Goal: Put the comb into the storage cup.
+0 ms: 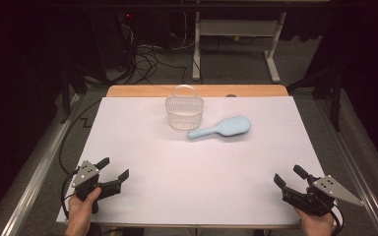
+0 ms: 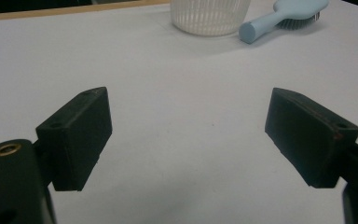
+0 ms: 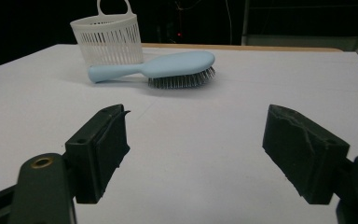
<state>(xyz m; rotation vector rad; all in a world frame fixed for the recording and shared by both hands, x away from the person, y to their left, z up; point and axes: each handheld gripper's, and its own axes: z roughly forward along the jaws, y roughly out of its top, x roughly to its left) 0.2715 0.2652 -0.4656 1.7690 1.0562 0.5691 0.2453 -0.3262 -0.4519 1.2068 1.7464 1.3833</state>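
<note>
High view: the light-blue hairbrush point(image 1: 221, 128) lies on the white tabletop point(image 1: 197, 182) touching the slotted basket point(image 1: 184, 113), well apart from the left gripper point(image 1: 113, 168) and right gripper point(image 1: 288, 176). Left gripper view: fingers point(image 2: 77, 137) spread, gripping nothing. Right gripper view: fingers point(image 3: 98, 151) spread wide and unloaded, the hairbrush bristles-down ahead.

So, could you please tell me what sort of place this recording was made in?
Probably a lab or workshop: a white-covered table set for a trial, loose cables on the carpeted floor, and a bare desk frame behind.
</note>
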